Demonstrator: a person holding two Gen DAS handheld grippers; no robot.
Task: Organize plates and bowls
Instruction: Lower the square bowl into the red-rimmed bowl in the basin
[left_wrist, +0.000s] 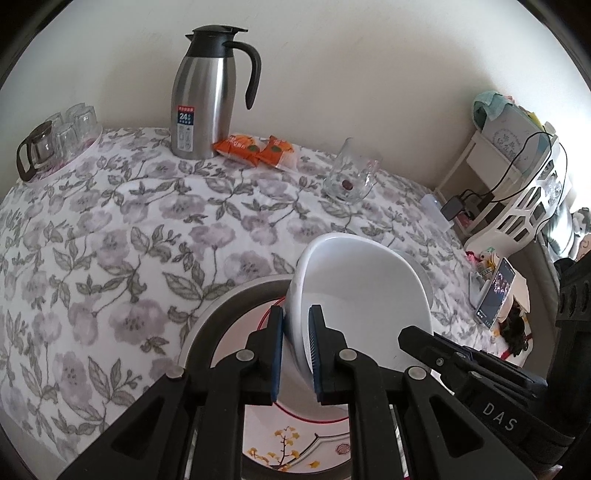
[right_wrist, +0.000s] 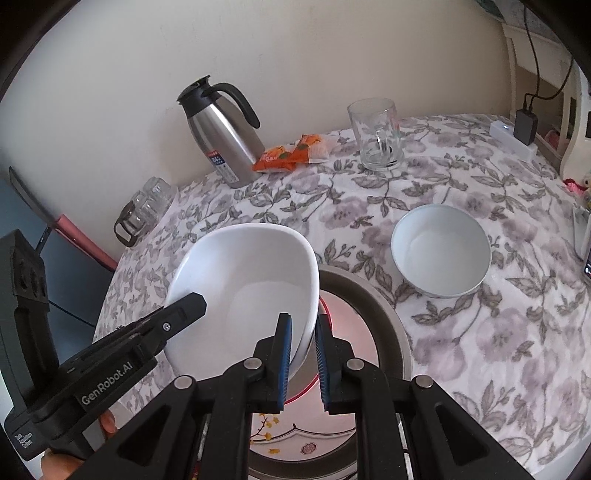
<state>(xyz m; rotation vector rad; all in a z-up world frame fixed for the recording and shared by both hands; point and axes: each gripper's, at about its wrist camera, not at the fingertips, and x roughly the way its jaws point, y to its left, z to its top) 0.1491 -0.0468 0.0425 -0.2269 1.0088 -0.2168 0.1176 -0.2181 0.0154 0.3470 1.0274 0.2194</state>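
Both grippers hold one white oval bowl (left_wrist: 354, 295) by opposite rims, above a plate (left_wrist: 229, 306) with a grey rim and a red-lined floral centre. My left gripper (left_wrist: 297, 317) is shut on the bowl's left rim. My right gripper (right_wrist: 304, 328) is shut on the right rim of the same bowl (right_wrist: 243, 288), over the same plate (right_wrist: 373, 306). A second, round white bowl (right_wrist: 441, 251) stands on the tablecloth to the right, apart from the plate.
A steel thermos jug (left_wrist: 207, 96), orange snack packets (left_wrist: 255, 147) and a glass mug (left_wrist: 351, 173) stand at the back of the floral-clothed table (left_wrist: 110, 240). Glass cups on a tray (left_wrist: 59, 140) are at the far left. A phone (left_wrist: 495, 295) and white shelf (left_wrist: 517, 192) lie right.
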